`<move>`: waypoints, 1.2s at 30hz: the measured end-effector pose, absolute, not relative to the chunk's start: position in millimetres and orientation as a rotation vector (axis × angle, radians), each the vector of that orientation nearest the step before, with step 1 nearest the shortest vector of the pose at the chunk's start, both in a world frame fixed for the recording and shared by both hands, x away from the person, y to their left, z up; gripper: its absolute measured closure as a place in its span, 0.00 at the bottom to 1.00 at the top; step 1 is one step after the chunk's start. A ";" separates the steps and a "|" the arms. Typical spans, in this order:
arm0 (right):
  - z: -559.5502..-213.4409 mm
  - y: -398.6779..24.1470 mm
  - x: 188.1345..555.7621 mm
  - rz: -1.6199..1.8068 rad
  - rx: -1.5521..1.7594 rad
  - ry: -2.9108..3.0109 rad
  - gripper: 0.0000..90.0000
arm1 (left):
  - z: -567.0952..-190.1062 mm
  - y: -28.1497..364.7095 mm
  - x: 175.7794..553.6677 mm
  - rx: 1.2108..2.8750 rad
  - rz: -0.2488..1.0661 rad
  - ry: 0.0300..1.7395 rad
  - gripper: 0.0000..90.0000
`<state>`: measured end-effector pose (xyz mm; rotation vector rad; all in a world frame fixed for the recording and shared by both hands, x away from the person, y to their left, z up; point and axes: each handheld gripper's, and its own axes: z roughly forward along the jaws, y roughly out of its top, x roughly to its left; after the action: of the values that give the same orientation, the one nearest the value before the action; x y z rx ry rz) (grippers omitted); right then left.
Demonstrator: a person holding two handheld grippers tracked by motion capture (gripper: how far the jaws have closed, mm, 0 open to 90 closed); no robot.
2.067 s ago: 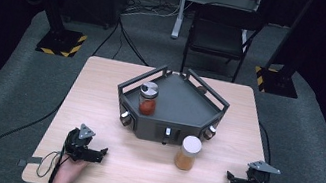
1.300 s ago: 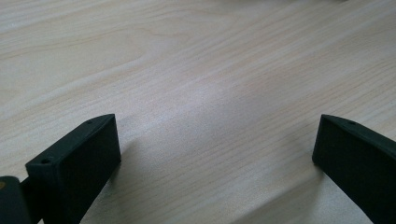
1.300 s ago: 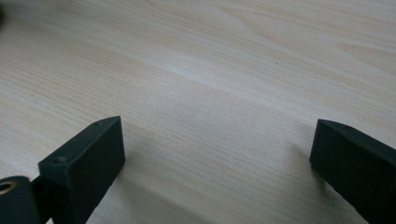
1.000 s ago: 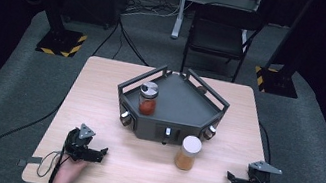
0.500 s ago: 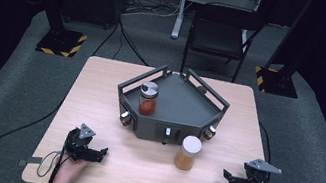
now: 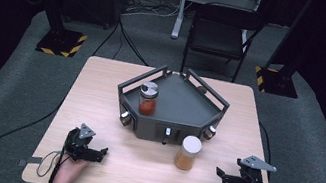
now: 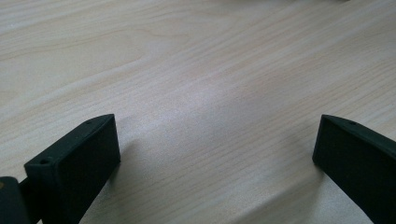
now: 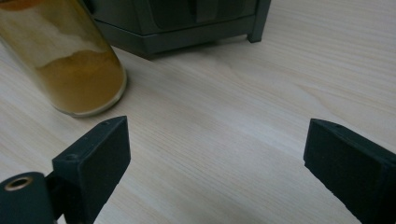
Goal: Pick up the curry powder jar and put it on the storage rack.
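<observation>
1. Since the earlier frames, only the right gripper [image 6: 229, 179] has shifted, edging slightly inward toward the orange-filled jar [image 6: 187, 153]; the left gripper [image 6: 91, 151] rests where it was.
2. Both grippers have their jaws spread wide with nothing between them, low over the table [image 6: 146, 175].
3. That jar stands upright ahead and to the left of the right gripper, just in front of the dark tray [image 6: 172, 104]; a red-filled jar [image 6: 148, 98] stands inside the tray.
4. Risk, as I judge it: the tall jar could tip if a jaw clips its side, or get shoved against the tray wall [image 8: 187, 32] just behind it.
5. Open tabletop lies between the right gripper and the jar; the table's near edge sits close behind both hands.
</observation>
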<state>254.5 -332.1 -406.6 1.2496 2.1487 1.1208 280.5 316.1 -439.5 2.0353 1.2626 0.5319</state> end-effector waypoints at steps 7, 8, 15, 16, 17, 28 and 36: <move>-403.7 -323.8 255.6 1.160 1.223 2.161 0.07 | -439.5 316.0 280.5 2.035 0.532 1.263 0.00; -403.1 -322.5 256.1 1.165 1.216 2.163 0.07 | -439.5 316.0 280.5 2.035 0.532 1.263 0.00; -399.9 -315.1 258.2 1.184 1.189 2.176 0.07 | -439.5 316.0 280.5 2.035 0.532 1.263 0.00; -399.5 -313.7 258.9 1.184 1.183 2.178 0.07 | -439.5 316.0 280.5 2.035 0.532 1.263 0.00; -398.0 -310.5 260.6 1.182 1.172 2.188 0.07 | -439.4 316.0 280.5 2.036 0.532 1.262 0.00; -387.8 -296.2 265.9 1.190 1.109 2.221 0.07 | -439.5 316.0 280.5 2.036 0.532 1.263 0.00; -381.7 -287.5 270.0 1.195 1.075 2.242 0.07 | -439.5 316.0 280.5 2.036 0.532 1.262 0.00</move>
<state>270.0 -287.5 -381.7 1.0745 2.2422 1.1947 280.5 316.0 -439.5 2.0357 1.2624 0.5325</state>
